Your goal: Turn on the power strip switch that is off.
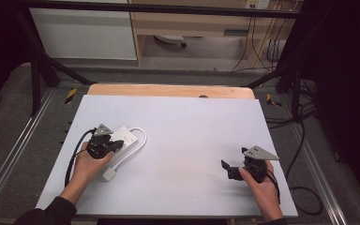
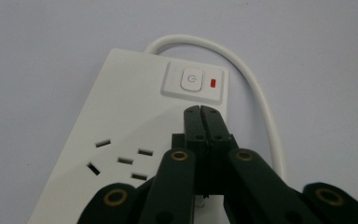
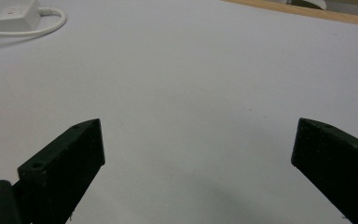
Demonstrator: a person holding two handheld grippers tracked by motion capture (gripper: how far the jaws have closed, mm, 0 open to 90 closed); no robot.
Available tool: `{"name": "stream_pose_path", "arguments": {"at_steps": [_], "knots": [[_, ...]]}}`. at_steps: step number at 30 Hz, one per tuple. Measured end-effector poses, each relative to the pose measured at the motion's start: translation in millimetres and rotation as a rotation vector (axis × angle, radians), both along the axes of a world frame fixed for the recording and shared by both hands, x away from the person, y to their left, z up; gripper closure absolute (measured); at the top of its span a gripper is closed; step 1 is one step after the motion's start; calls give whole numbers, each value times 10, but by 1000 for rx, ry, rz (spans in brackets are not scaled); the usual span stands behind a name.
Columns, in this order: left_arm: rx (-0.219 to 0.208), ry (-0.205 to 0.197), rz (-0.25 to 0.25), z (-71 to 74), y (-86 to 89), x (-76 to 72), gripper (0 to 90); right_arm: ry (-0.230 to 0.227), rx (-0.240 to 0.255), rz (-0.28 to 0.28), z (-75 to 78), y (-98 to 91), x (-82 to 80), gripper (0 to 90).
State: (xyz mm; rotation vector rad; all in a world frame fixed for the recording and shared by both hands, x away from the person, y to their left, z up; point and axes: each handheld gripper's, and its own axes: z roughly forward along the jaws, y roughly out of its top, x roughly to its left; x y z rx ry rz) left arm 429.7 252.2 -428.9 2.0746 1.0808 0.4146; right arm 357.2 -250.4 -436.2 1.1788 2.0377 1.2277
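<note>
A white power strip lies at the left of the white table top. Its cord loops round to a white plug near the person's left hand. My left gripper is over the strip. In the left gripper view its jaws are pressed together with nothing between them, tips just short of the strip's push button and the red light beside it. Whether the tips touch the strip I cannot tell. My right gripper rests at the right, jaws wide open over bare table.
The strip's sockets lie to the left of the shut jaws. A wooden strip runs along the table's far edge. Black frame bars and cables stand around the table. The strip's end and cord appear far off in the right gripper view.
</note>
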Motion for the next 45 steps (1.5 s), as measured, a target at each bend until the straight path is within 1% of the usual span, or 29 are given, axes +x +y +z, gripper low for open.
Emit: {"name": "stream_pose_path", "arguments": {"at_steps": [14, 25, 32, 37, 38, 45], "knots": [[3, -7, 4, 1, -4, 5, 900, -4, 5, -2, 6, -4, -4, 30], [-31, -48, 2, 44, 14, -12, 900, -6, 4, -2, 7, -8, -6, 30], [-39, -53, 0, 47, 17, -13, 900, -5, 0, -1, 6, -7, -4, 30], [-53, -59, 4, 46, 19, -15, 900, -5, 1, -1, 6, -9, -4, 30], [-57, -59, 7, 45, 19, -14, 880, -5, 4, -2, 6, -7, -5, 30], [-74, -76, 11, 50, 24, -16, 828, -5, 1, -1, 6, -9, -4, 30]]}}
